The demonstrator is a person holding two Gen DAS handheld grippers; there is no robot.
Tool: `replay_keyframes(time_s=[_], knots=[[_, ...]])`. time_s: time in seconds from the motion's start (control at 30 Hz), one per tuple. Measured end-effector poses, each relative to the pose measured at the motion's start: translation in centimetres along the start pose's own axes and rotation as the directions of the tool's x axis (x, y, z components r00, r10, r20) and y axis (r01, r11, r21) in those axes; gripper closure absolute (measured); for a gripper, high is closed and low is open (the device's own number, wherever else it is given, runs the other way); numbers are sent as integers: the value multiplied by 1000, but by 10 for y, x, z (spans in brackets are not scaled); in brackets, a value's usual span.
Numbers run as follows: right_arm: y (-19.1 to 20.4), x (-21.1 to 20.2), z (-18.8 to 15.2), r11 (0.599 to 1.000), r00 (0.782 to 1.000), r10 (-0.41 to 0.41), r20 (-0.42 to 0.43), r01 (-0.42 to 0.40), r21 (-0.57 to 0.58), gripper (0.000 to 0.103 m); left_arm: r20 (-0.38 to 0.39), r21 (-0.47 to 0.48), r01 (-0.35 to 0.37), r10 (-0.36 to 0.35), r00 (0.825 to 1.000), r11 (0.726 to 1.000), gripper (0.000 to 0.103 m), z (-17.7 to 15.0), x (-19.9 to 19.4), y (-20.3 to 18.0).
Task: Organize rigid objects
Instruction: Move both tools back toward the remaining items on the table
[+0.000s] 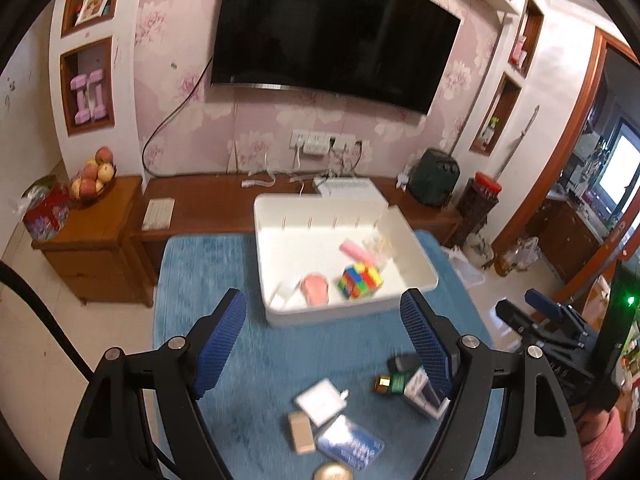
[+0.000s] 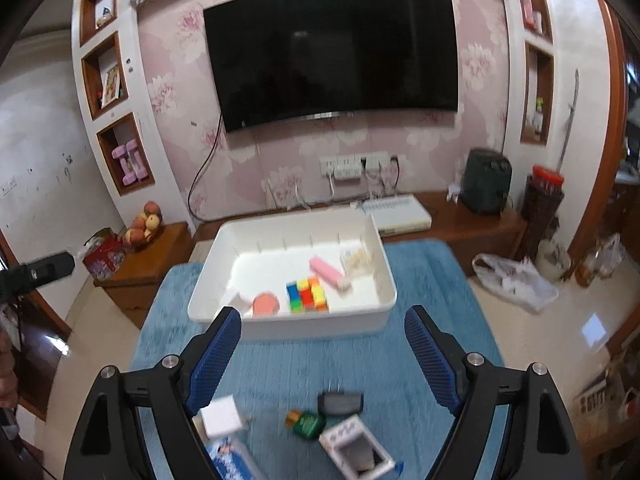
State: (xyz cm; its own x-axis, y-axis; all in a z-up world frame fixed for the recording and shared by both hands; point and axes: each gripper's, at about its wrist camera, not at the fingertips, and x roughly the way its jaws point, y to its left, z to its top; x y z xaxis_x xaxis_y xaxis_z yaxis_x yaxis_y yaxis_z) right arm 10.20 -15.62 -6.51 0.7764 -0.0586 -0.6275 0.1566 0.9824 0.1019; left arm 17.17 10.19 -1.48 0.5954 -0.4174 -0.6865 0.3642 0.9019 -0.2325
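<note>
Left wrist view: small boxes (image 1: 320, 401) and a green bottle (image 1: 394, 384) litter the blue mat (image 1: 224, 264) below the left gripper (image 1: 334, 340), spread wide, holding nothing. Right wrist view: right gripper (image 2: 324, 356) hovers wide, empty, above a black plug (image 2: 340, 402); beyond, the white bin (image 2: 304, 324) holds a cube (image 2: 307, 294), pink tube (image 2: 327, 273) and disc (image 2: 265, 305).

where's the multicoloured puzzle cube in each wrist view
Left wrist view: the multicoloured puzzle cube sits right of centre, in the near right part of the white plastic bin, above the open left gripper.
Right wrist view: the cube is at centre, against the bin's near wall, above the open right gripper.
Shared landmark: the round pink disc lies just left of the cube in both.
</note>
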Motion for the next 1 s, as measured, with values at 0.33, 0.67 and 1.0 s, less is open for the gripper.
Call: replay_keyframes(time_s=[0.33,0.67,1.0], knots=[[-32,-7,-43,986,990,5,-144,19,164,19,-173,25,-46,50,984,999,21,-62,9,-4],[-75,10,-78,909,946,83,-314,57,413,18,-353,53,-61,76,932,997,21,-115,34,-14],[-94,48,-109,793,859,237,-454,98,601,19,-525,36,-97,102,845,995,21,-156,68,-16]])
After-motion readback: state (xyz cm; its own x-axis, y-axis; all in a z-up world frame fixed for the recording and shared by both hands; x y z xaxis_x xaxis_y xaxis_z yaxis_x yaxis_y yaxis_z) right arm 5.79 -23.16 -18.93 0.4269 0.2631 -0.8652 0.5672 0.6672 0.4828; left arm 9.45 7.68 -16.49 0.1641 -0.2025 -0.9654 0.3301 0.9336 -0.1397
